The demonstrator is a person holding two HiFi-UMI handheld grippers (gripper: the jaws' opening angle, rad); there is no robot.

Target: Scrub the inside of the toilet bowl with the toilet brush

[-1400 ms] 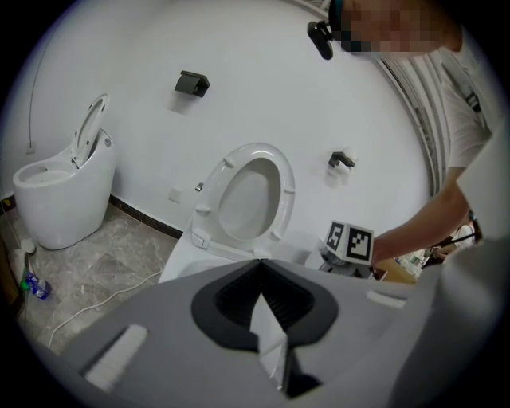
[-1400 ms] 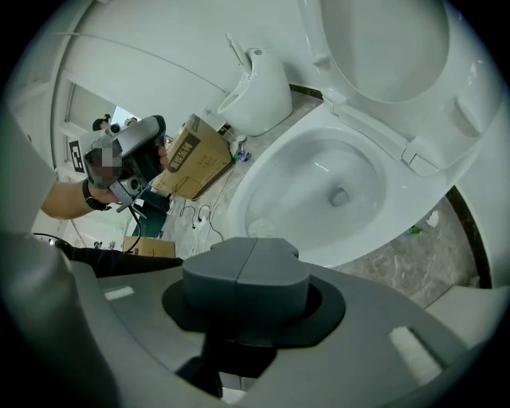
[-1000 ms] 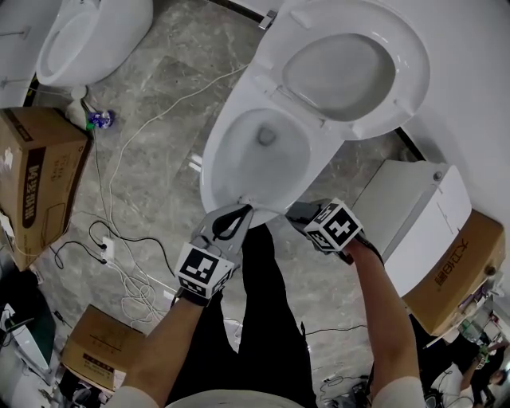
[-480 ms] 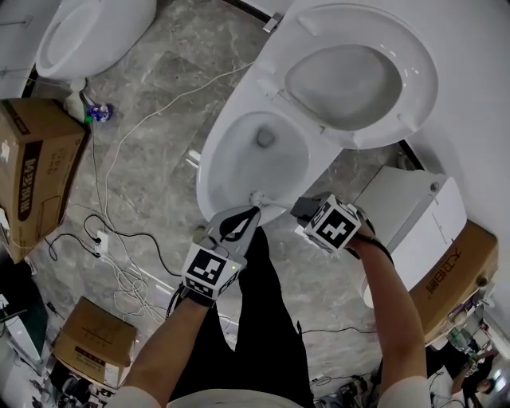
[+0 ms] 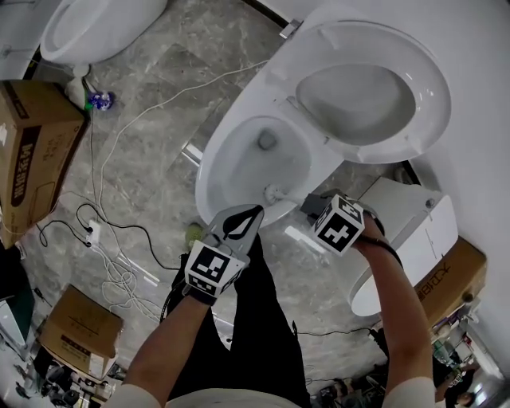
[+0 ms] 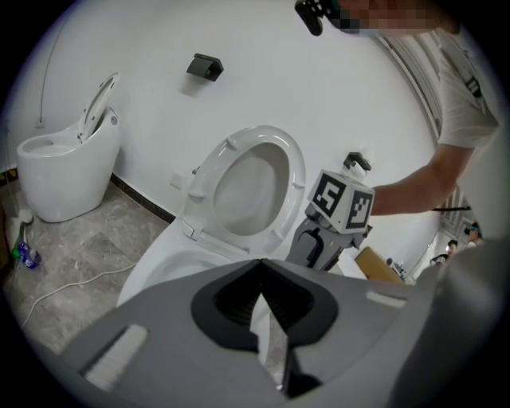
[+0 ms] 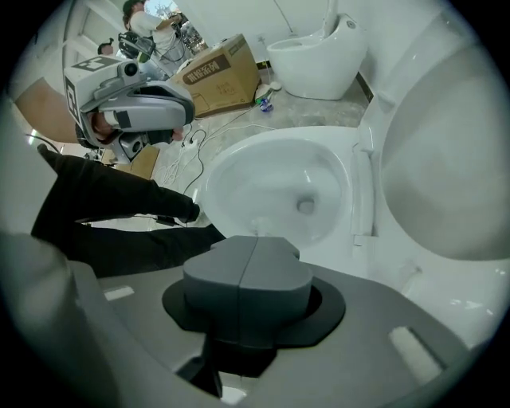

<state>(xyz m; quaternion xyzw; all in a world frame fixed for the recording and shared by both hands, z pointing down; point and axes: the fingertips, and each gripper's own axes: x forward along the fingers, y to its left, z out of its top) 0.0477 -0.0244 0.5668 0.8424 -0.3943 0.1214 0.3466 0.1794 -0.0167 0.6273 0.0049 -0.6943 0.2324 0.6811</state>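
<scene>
The white toilet point(image 5: 239, 171) stands open, its seat and lid point(image 5: 374, 92) raised. A white toilet brush point(image 5: 273, 193) rests its head on the inner front wall of the bowl. Its handle runs back into my right gripper point(image 5: 307, 202), which is shut on it. In the right gripper view the shut jaws hide the handle, and my right gripper point(image 7: 253, 239) points into the bowl point(image 7: 279, 187). My left gripper point(image 5: 256, 210) hovers at the bowl's front rim, shut and holding nothing. In the left gripper view my left gripper point(image 6: 259, 263) faces the lid point(image 6: 251, 187).
A second toilet point(image 5: 92, 24) stands at the far left, with a small bottle point(image 5: 100, 100) by its foot. Cardboard boxes point(image 5: 32, 151) and white cables point(image 5: 119, 239) lie on the marble floor at left. A white box point(image 5: 402, 231) and a brown carton point(image 5: 446, 279) crowd the right.
The brush head has slid to the right along the bowl's front wall, with my right gripper following. My left gripper has drifted slightly right and stays shut.
</scene>
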